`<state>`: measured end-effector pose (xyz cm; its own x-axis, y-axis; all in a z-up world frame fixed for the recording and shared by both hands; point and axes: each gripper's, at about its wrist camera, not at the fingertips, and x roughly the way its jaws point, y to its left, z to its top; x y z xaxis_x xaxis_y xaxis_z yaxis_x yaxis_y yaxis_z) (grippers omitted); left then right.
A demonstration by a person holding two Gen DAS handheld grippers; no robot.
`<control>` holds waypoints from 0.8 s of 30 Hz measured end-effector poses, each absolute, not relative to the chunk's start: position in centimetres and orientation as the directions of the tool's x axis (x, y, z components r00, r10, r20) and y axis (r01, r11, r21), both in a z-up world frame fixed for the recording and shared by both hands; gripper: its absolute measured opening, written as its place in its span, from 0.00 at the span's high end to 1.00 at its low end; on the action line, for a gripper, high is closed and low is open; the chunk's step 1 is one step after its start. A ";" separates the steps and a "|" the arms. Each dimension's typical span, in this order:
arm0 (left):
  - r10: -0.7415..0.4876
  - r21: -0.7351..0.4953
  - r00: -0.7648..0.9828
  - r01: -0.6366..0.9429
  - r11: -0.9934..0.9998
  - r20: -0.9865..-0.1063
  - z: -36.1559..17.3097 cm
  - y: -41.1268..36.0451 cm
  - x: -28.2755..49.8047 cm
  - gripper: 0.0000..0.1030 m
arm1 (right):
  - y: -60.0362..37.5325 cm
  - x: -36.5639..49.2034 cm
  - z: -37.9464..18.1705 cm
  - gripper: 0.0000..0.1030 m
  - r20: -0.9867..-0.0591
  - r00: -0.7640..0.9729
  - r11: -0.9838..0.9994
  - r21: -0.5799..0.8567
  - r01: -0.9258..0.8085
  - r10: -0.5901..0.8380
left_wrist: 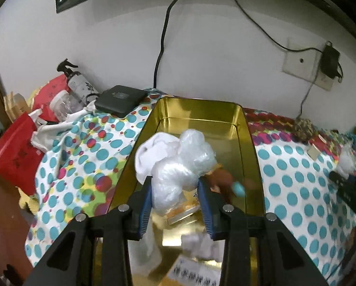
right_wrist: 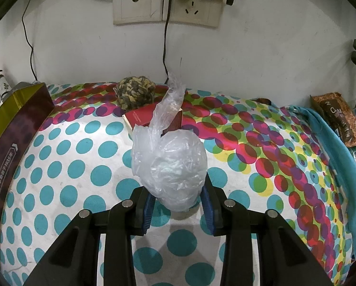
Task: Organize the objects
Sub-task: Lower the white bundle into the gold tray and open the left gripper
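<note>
- Over the gold tin (left_wrist: 201, 112), left gripper (left_wrist: 175, 190) angled steeply downward, pointing into the open tin from its near end.
- Left jaws clenched on a crumpled clear plastic bag (left_wrist: 190, 162); both blue pads press its sides. A white cloth-like wad (left_wrist: 151, 152) sits against the bag's left side, over the tin's left wall.
- Bag in the left jaws looks puffed, milky-translucent and wrinkled, and hangs over the tin's interior; whether it touches the tin floor cannot be told.
- On the tin floor below the jaws: a brown object with a light blue bit (left_wrist: 228, 186), a flat orange-tinted packet (left_wrist: 182, 212), and white crumpled material (left_wrist: 201, 245), all blurred.
- Tin stands on a worktop covered with a polka-dot cloth (left_wrist: 87, 157); a black box (left_wrist: 120, 100) and a spray bottle (left_wrist: 80, 85) lie to the far left by the wall.
- Right gripper (right_wrist: 178, 195) also tilted downward, low over the dotted cloth, well to the right of the tin, whose maroon outer wall (right_wrist: 8, 157) shows at the left edge of the right wrist view.
- Right jaws clenched on a second clear plastic bag (right_wrist: 173, 166), rounded and bulging, with a twisted tail (right_wrist: 173, 100) standing up on its far side. Its underside sits at, or just above, the cloth.
- Just beyond that bag lies a red box (right_wrist: 139, 116), and farther, by the wall, a woven yarn-like ball (right_wrist: 135, 90).
- Teal fabric (right_wrist: 328, 143) and a brown packet (right_wrist: 337, 116) lie at the far right.
</note>
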<state>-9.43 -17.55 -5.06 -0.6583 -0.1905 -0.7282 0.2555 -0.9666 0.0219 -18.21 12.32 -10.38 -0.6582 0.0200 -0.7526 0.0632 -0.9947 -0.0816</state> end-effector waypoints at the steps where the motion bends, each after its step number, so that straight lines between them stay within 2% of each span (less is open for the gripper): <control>1: -0.193 0.017 -0.652 0.266 -0.964 -0.734 -5.2 -17.9 -9.9 0.64 | 12.3 -18.2 -10.4 0.67 -0.751 -0.660 -0.995 -0.083 0.063 0.021; 7: -0.222 0.033 -0.663 0.286 -0.958 -0.715 -4.5 -18.3 -10.1 0.58 | 12.4 -18.1 -10.4 0.67 -0.752 -0.658 -0.994 -0.086 0.067 0.020; 9: -0.209 0.025 -0.663 0.276 -0.961 -0.719 -4.4 -18.2 -9.9 0.51 | 12.4 -18.2 -10.4 0.67 -0.756 -0.654 -0.994 -0.087 0.069 0.020; 24: -0.144 0.018 -0.739 0.175 -0.984 -0.658 -3.1 -13.9 -3.4 0.40 | 12.3 -18.3 -10.3 0.67 -0.752 -0.659 -0.994 -0.087 0.066 0.022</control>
